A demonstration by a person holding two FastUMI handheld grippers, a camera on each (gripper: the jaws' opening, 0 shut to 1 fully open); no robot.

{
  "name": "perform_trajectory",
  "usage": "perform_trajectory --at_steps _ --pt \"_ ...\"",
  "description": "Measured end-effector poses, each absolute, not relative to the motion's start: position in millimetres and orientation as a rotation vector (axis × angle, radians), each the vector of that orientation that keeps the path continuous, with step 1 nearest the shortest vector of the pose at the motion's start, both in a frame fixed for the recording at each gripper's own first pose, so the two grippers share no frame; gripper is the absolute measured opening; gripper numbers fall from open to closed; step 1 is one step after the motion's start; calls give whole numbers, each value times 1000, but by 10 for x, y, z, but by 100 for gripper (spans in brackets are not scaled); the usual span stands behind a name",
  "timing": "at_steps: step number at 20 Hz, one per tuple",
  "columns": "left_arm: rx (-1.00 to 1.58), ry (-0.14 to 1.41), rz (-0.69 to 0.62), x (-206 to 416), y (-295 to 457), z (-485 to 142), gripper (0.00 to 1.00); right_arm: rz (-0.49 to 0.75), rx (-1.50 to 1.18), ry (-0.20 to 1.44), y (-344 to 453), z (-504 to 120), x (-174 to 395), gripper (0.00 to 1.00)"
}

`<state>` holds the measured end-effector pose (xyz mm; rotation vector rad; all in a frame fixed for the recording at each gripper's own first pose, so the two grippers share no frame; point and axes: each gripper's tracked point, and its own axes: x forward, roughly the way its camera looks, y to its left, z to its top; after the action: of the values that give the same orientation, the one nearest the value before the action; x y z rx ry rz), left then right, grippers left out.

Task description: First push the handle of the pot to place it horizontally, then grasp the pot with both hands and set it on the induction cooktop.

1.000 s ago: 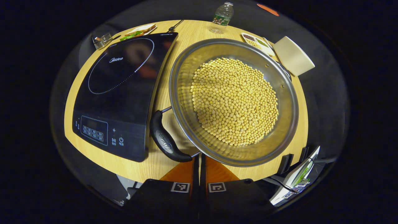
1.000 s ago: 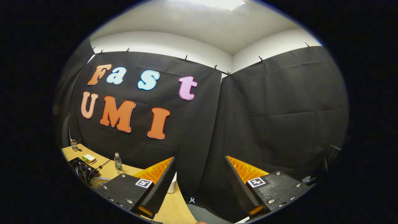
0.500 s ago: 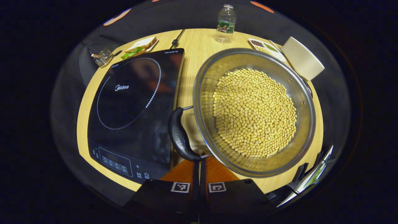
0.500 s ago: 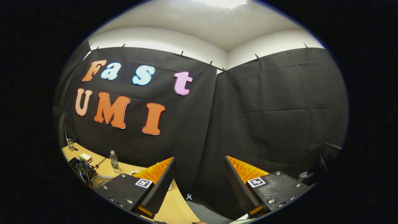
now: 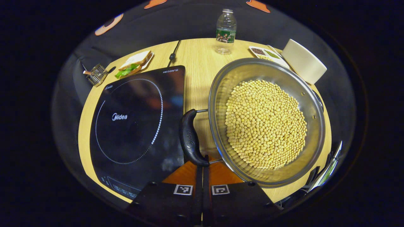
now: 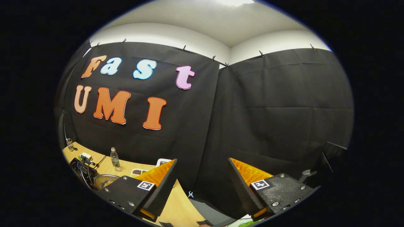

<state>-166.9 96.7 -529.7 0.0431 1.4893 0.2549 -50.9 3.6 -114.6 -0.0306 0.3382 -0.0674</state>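
One pot (image 5: pixel 266 121), one handle (image 5: pixel 190 138), one induction cooktop (image 5: pixel 135 126).

The left gripper (image 5: pixel 202 170) is tipped downward, its 2 orange-faced fingers (image 5: pixel 186 172) pressed flat together with nothing between them and their tips low in the left gripper view. The right gripper (image 6: pixel 202 183) is held up and aimed roughly level, its 2 fingers (image 6: pixel 164 184) spread wide apart and empty. Each finger carries a black block with a small square marker on its upper face.
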Motion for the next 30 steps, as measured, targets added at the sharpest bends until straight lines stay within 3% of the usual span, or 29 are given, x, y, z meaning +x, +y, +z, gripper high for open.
perform_trajectory --at_steps 18,23,25,28,30 --pt "45 1391 57 -1051 1093 -5526 8 147 67 543 1400 -1787 -379 95" --pt "38 1352 5 -1078 1024 -5273 9 209 68 636 1769 -2164 -336 96" --pt "54 1321 14 -1083 1036 -5109 28 250 86 682 1970 -2359 -334 96" --pt "-11 1251 12 -988 978 -4830 66 313 101 765 2247 -2662 -337 96" --pt "-43 1205 29 -868 985 -4679 86 345 106 813 2395 -2834 -330 96"
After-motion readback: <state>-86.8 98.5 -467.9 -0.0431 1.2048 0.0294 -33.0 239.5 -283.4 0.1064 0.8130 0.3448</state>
